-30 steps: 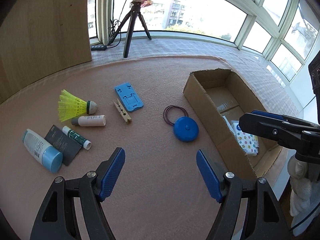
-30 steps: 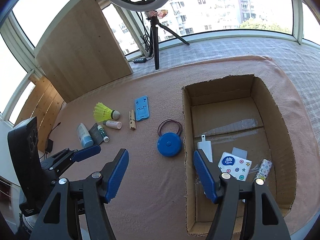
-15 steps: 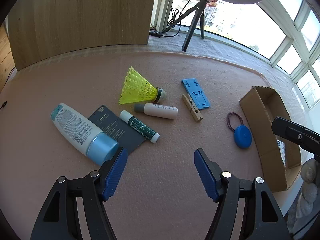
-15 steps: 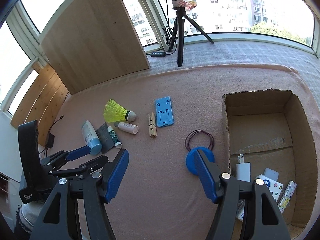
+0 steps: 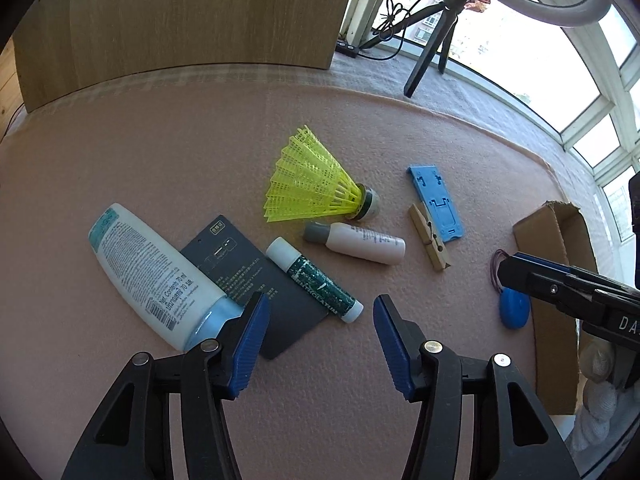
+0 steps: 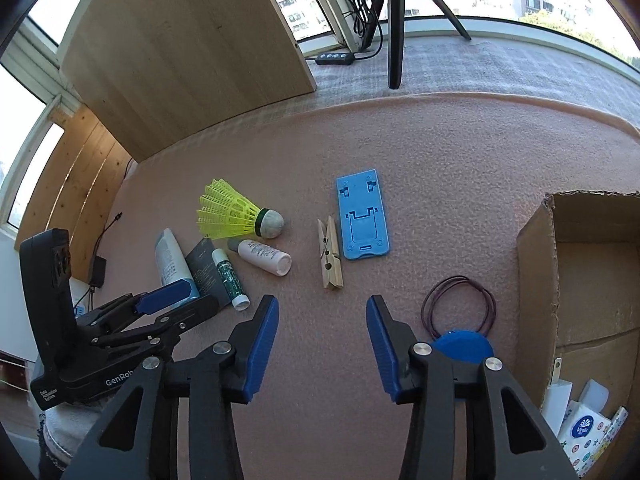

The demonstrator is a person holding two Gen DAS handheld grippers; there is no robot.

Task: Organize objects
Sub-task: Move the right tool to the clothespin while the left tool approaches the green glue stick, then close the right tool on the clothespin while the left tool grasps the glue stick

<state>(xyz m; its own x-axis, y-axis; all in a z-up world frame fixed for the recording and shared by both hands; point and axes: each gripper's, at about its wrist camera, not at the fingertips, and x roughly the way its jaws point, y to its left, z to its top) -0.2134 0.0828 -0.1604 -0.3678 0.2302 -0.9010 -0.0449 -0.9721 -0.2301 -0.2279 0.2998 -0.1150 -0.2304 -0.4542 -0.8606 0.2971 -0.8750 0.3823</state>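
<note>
Pink felt now fills both views: the left gripper point(image 5: 318, 312) and right gripper point(image 6: 322, 318) have swung from the box point(image 6: 536, 248) toward the clutter at centre-left, jaws narrowing yet apart, empty; the next pick looks near.

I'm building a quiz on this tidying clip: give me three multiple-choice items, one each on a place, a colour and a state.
1. What lies right beside the clothespin?
A. blue stand
B. shuttlecock
C. box

2. The shuttlecock skirt is:
A. white
B. yellow
C. red

3. The right gripper is:
A. shut on the clothespin
B. open, holding nothing
C. shut on a bottle

Answers: 1 A, the blue stand lies alongside it. 2 B, its skirt is bright yellow. 3 B, only mat shows between the jaws, which have just been closing.
</note>
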